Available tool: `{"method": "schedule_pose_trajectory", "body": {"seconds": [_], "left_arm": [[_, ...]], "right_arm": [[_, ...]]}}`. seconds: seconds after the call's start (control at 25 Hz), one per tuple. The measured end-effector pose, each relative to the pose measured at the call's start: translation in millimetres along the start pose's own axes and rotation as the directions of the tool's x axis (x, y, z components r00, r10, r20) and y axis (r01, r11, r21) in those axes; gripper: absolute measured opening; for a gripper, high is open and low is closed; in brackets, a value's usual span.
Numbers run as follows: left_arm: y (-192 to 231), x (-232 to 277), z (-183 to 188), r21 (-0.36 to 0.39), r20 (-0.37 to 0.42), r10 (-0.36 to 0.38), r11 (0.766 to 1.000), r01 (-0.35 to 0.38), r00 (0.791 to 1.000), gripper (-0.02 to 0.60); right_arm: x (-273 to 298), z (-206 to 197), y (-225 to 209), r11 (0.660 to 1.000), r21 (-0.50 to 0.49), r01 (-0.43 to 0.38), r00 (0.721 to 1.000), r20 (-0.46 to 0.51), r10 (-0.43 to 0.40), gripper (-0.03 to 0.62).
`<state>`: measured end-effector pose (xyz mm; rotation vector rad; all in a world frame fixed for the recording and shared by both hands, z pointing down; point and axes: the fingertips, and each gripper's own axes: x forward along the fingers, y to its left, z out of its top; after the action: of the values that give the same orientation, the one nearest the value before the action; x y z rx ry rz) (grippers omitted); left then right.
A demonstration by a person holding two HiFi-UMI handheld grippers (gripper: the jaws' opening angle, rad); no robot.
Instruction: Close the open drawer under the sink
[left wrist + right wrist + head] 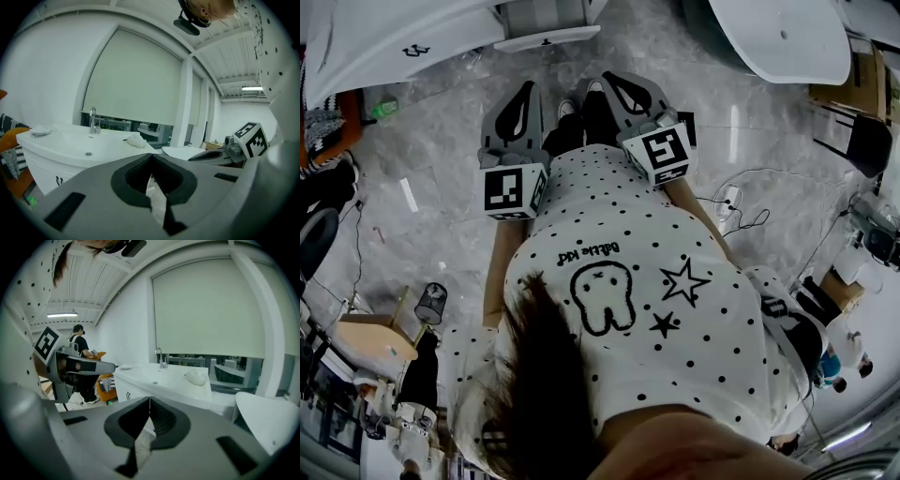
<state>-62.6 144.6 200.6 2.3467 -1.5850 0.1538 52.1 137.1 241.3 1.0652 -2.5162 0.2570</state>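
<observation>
Grey left gripper [151, 163] and right gripper [149, 401] bearing black-and-white marker cubes [511, 190]; white sink [65, 143] beyond jaws; grey marbled floor [441, 141] beneath; white black-dotted shirt [628, 234] behind.

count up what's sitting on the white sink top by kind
faucet: 1
white lump: 1
dish: 1
total: 3
</observation>
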Motion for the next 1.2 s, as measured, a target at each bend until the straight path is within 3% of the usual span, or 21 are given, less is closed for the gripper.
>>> {"method": "schedule_pose_trajectory", "body": {"seconds": [0.64,0.96,1.2], "left_arm": [[-15.8,64.5,14.2,-0.012,-0.018,0.045,0.999,-0.046,0.999,0.005],[14.4,94.9,27.0,-0.072,0.001,0.123,0.99,-0.123,0.992,0.005],[30.4,118.4,52.2,-0.031,0.05,0.176,0.984,-0.175,0.983,0.005]], "right_arm": [[18.8,15.8,-73.1,0.999,0.0,-0.035,0.999,-0.009,0.035,0.015],[44.3,25.2,-102.3,0.998,-0.011,-0.055,0.998,0.006,0.055,0.015],[50.7,40.2,-133.1,0.998,-0.033,-0.05,0.997,0.05,0.052,0.015]]}}
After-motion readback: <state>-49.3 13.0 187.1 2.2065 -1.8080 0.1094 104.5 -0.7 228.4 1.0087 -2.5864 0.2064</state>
